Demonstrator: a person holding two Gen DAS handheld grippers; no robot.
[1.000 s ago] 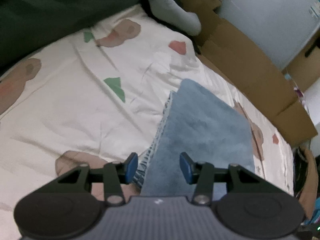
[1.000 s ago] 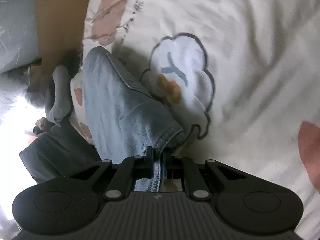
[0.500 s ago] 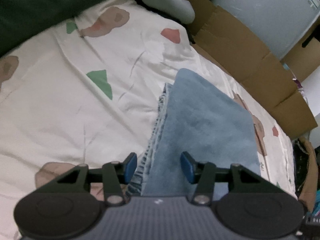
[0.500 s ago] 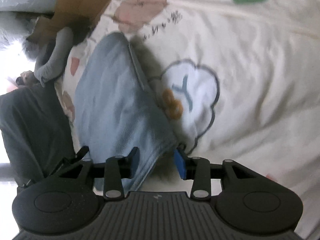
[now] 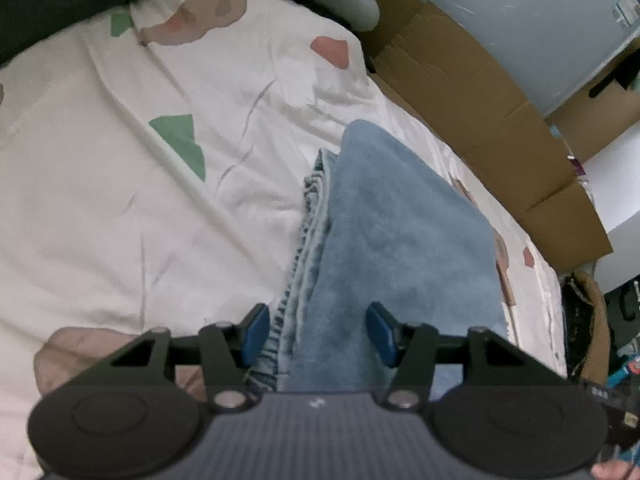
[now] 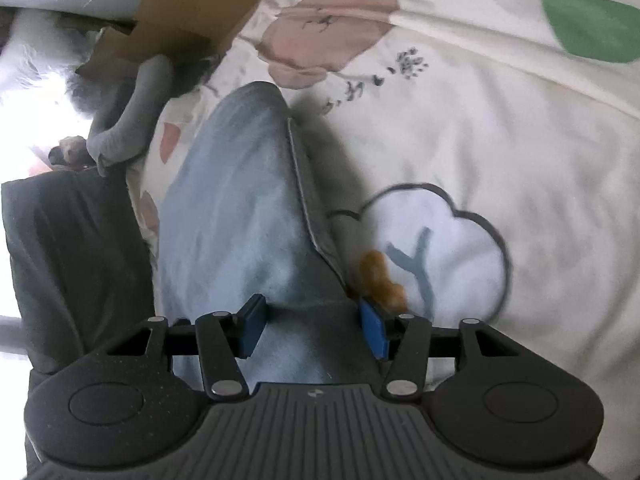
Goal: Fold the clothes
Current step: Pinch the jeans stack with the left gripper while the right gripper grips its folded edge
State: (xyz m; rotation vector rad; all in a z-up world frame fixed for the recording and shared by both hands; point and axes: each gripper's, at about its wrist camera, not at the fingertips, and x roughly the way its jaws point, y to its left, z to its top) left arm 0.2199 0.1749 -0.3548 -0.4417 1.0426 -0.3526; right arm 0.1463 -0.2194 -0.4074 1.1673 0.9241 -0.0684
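The left hand-held gripper [image 5: 318,330] hung over the near end of the jeans [image 5: 400,240], its blue pads spread apart and gripping nothing, the stacked denim edges lying just below its left pad. The jeans lay on the bed sheet [image 5: 120,200] as a long, narrow folded bundle, running away toward the cardboard box [image 5: 500,128] beside the bed. The right hand-held gripper [image 6: 312,330] also stood with its pads apart, straddling the other end of the jeans [image 6: 232,220] without clamping it. To my eye the folding looked largely done; perhaps one last fold across the length, or a tidy-up, was left.
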